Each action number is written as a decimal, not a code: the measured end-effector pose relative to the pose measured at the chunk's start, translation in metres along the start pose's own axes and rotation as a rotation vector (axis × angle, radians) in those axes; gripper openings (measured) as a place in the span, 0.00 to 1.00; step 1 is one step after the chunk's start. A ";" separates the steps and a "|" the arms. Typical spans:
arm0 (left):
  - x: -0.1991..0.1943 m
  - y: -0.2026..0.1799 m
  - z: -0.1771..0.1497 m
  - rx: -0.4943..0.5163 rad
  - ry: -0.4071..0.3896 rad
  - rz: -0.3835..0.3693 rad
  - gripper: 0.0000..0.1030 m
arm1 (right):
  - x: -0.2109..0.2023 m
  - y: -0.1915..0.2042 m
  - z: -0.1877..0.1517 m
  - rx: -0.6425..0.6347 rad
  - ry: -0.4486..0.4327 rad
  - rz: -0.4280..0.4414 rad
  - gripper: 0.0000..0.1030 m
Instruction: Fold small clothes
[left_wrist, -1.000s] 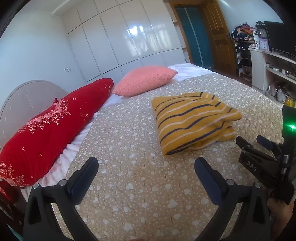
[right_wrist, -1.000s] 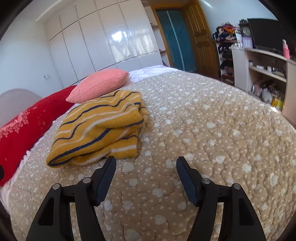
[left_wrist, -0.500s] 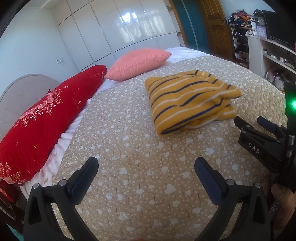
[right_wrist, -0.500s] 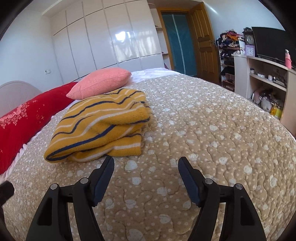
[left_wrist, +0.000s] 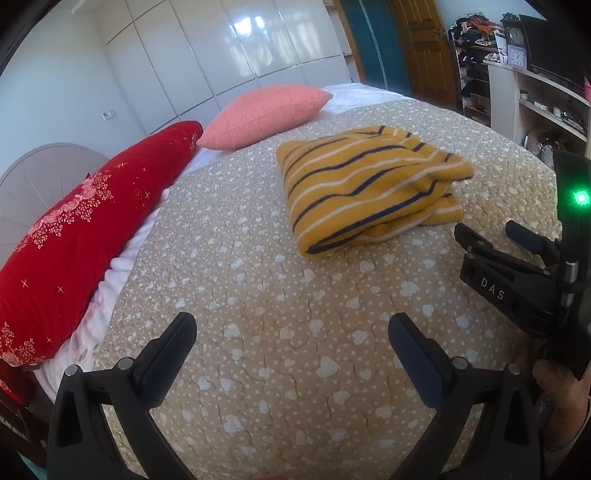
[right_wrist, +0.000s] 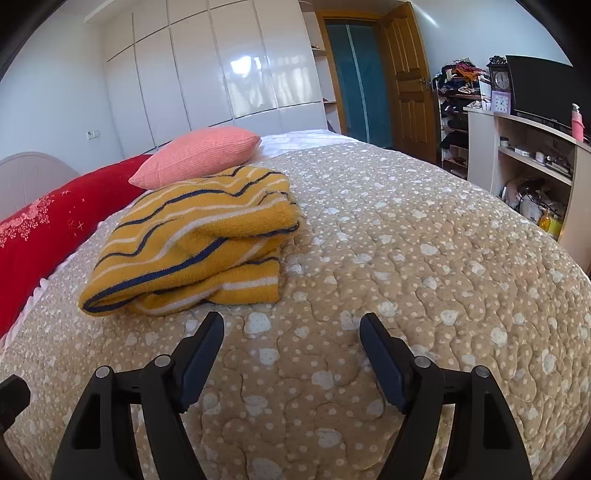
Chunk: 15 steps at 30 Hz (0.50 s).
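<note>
A yellow sweater with navy and white stripes (left_wrist: 369, 184) lies folded in a thick bundle on the beige quilted bedspread (left_wrist: 277, 314). It also shows in the right wrist view (right_wrist: 195, 240). My left gripper (left_wrist: 291, 328) is open and empty, well short of the sweater. My right gripper (right_wrist: 291, 328) is open and empty, just in front of the sweater's near edge. The right gripper also shows at the right of the left wrist view (left_wrist: 495, 236), beside the sweater.
A red embroidered bolster (left_wrist: 81, 229) and a pink pillow (left_wrist: 266, 110) lie along the bed's left side by the headboard (left_wrist: 33, 184). White wardrobes (right_wrist: 221, 74) stand behind. Shelves with a clock and clutter (right_wrist: 524, 147) flank the bed's right edge.
Both grippers have drawn back and tilted a little, still open; the sweater has not moved on the bed.
</note>
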<state>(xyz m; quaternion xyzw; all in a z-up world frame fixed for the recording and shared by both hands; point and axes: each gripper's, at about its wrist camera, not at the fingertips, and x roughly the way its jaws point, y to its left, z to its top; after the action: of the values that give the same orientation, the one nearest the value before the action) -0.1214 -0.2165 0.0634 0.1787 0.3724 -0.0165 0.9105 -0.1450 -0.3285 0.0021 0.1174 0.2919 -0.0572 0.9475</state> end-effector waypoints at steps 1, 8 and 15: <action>0.001 0.000 -0.001 0.001 0.005 0.000 1.00 | 0.000 0.000 0.000 -0.001 -0.001 -0.001 0.78; 0.006 -0.003 -0.005 0.021 0.021 0.014 1.00 | 0.000 0.002 -0.001 -0.008 -0.004 -0.007 0.78; 0.009 -0.007 -0.008 0.037 0.031 0.020 1.00 | 0.000 0.002 -0.001 -0.006 -0.003 -0.005 0.79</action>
<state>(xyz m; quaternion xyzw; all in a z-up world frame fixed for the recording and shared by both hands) -0.1207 -0.2193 0.0499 0.1994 0.3845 -0.0116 0.9013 -0.1452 -0.3266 0.0010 0.1135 0.2911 -0.0589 0.9481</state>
